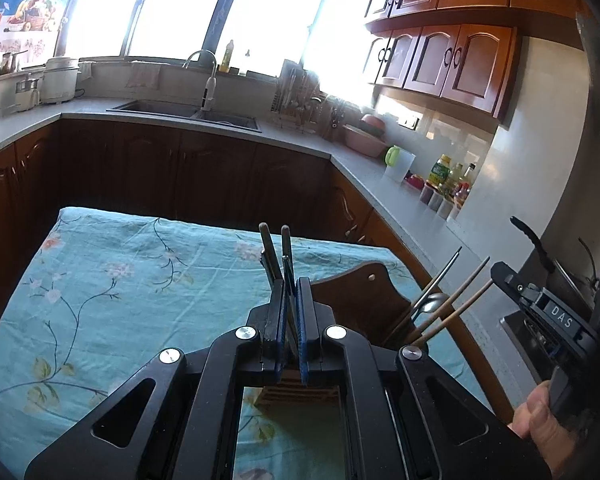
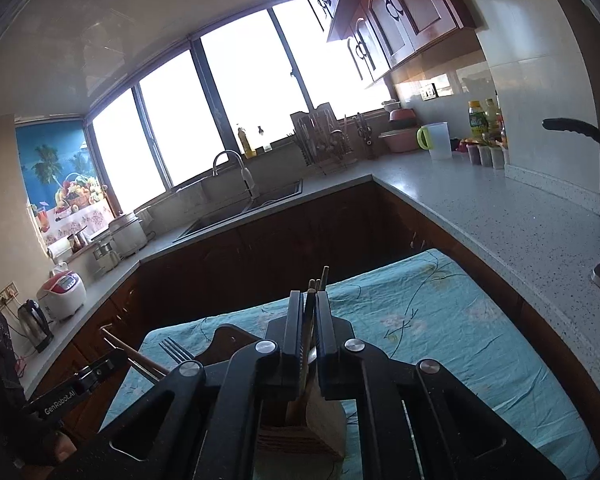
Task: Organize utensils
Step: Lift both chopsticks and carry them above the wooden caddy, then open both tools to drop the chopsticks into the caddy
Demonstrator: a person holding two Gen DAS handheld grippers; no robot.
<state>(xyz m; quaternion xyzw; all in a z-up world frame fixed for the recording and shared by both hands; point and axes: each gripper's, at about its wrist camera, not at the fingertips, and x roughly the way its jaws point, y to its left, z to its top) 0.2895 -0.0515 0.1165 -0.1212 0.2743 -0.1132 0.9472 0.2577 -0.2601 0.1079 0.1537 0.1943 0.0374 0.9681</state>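
Fingers (image 1: pixel 305 300) of the left gripper (image 1: pixel 291 292) clamp a pair of dark chopsticks (image 1: pixel 274 248), whose tips stick up past the pads. Jaws nearly closed, only the sticks between them. Right gripper (image 2: pixel 309 316) likewise clenched on a bundle of wooden chopsticks (image 2: pixel 319 280), tips poking above its fingers (image 2: pixel 294 320).

Both grippers hang over a table covered with a teal floral cloth (image 1: pixel 120 272). Wooden utensil holder (image 1: pixel 300 394) stands on the cloth right below the left gripper, seen through the frame; its brown backboard (image 1: pixel 364 296) rises just to the right. In the right wrist view the same holder (image 2: pixel 300 436) sits under the right gripper, and the sticks run down toward it. Cannot tell whether they touch the bottom.

More utensils lean out of the holder: a metal spoon (image 1: pixel 432 303) and a few wooden sticks (image 1: pixel 456 308) in the left view, a fork (image 2: pixel 175 350) in the right view.

A hand (image 1: pixel 536 416) grips the right gripper's handle at the left view's lower right edge.

Behind: grey counter (image 1: pixel 228 128), sink (image 1: pixel 188 111), faucet (image 1: pixel 208 80), bright windows.
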